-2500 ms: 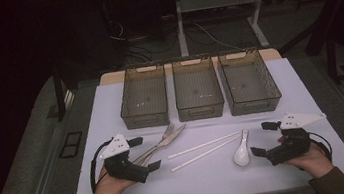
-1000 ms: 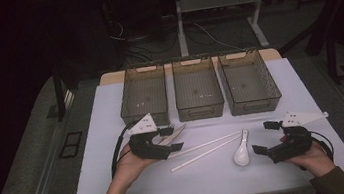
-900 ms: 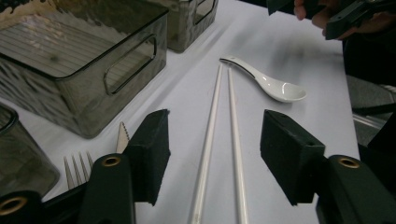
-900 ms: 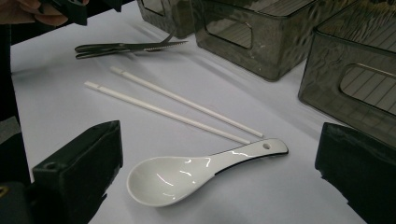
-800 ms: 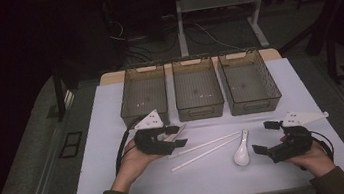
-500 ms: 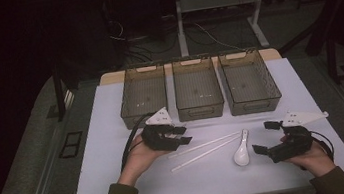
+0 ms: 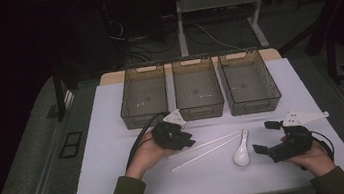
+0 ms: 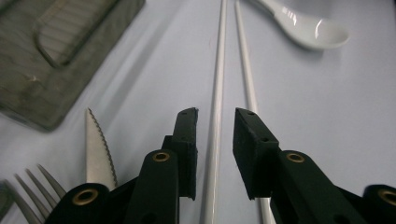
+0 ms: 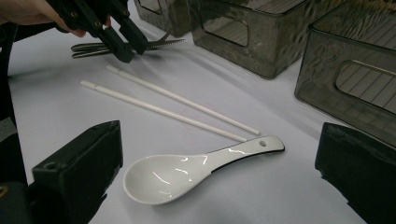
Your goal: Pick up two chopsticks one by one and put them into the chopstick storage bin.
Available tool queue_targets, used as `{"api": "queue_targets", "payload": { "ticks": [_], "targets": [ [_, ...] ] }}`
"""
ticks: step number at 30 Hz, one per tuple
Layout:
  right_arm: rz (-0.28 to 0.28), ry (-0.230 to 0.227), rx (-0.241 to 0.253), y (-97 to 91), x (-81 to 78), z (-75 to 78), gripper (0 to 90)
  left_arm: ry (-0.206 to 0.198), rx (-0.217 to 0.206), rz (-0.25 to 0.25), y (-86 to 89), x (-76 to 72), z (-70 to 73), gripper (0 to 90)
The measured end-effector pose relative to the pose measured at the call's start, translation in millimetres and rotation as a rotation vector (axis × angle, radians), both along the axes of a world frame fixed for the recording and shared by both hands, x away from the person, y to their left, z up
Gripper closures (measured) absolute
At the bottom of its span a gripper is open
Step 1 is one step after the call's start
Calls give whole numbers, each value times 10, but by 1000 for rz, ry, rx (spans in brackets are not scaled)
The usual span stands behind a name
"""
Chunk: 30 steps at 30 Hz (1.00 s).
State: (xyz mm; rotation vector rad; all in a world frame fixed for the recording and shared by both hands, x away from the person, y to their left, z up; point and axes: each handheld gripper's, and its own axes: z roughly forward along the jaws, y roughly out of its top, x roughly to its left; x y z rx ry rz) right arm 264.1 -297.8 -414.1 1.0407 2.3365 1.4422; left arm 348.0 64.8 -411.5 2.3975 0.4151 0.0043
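Observation:
Two white chopsticks (image 7: 205, 146) lie side by side on the white mat, with a white ceramic spoon (image 7: 242, 154) to their right. My left gripper (image 7: 186, 143) hangs over their left ends. In the left gripper view one chopstick (image 8: 215, 70) runs up between the jaws of that gripper (image 8: 215, 114), which have just been closing; a gap still shows on either side, so it is open. The second chopstick (image 8: 245, 70) passes under the right jaw. My right gripper (image 7: 264, 137) rests wide open just right of the spoon (image 9: 187, 172), nothing in it.
Three empty smoky plastic bins (image 7: 143, 95) (image 7: 197, 87) (image 7: 249, 81) stand in a row behind the cutlery. A serrated knife (image 8: 95, 149) and a fork (image 8: 28, 191) lie just left of my left gripper. The white mat (image 7: 109, 135) has bare room at left and front.
My left hand has moved right, from over the fork and knife to the chopsticks' left ends, and its jaws have narrowed. The right hand has kept still.

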Motion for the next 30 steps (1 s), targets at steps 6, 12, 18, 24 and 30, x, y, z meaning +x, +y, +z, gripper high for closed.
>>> {"api": "queue_targets", "payload": {
  "ticks": [6,12,18,24,30],
  "targets": [
    [-2,3,1,-2,1,-2,6,22,110,-26,-96,9,-44,724],
    [-4,5,1,-4,2,-3,6,9,178,-59,-178,41,-42,755],
    [-5,6,2,-8,4,-4,6,31,242,-73,-237,56,-61,764],
    [-6,7,2,-9,3,-3,6,48,310,-89,-317,65,-58,777],
    [-7,4,5,-13,5,-2,6,44,359,-101,-386,88,-49,796]
  ]
}}
